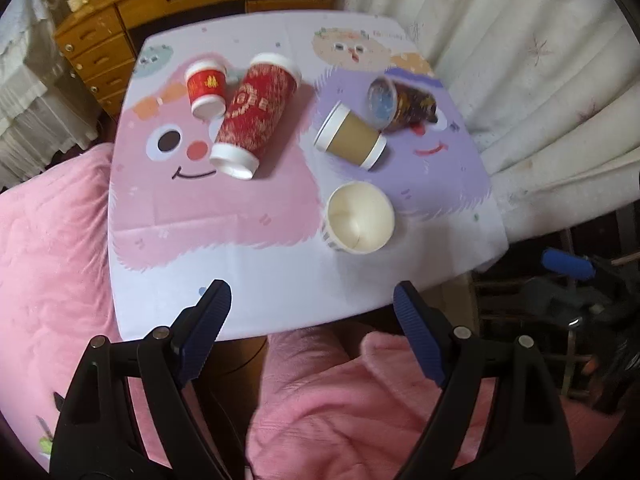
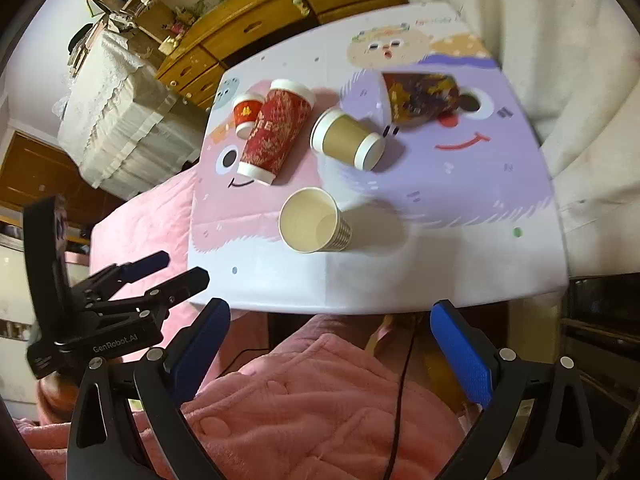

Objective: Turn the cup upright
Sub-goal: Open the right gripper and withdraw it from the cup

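Both claws wide apart, holding nothing, both hovering off the near edge of the table over a pink robe/blanket (image 2: 320,392). Left gripper (image 1: 312,300): fingers spread, the table (image 1: 240,280) edge just ahead of the tips. Right gripper (image 2: 328,312): same, spread, tips just short of the near table edge; in the right wrist view the left gripper (image 2: 176,268) shows off to its left, at about the same depth, also apart. Nearest cup to either claw is the striped paper cup (image 1: 358,218), lying on its side, ahead and slightly right of the left claw's centre line, ahead and slightly left of the right claw's (image 2: 314,220). Its open mouth faces back toward the claws, base pointing away and a bit right, so the long axis runs roughly along the approach line rather than across it; a straight-in pinch would meet the rim, not the wall. Which hand is nearer: cannot tell, about equal; it looks a little more centred for the right. Beyond it, the brown kraft cup (image 1: 352,136) on its side, axis across the view, mouth left, base right. Further right and back, the dark patterned cup (image 1: 404,104) on its side, touching or just beside the kraft cup. Ahead-left, the tall red cup (image 1: 256,114) on its side, base end toward the claws, axis slanting away, with the small red cup (image 1: 206,88) just beside it at the far end. None upright yet. Likely first target: the striped cup, by judgement only.
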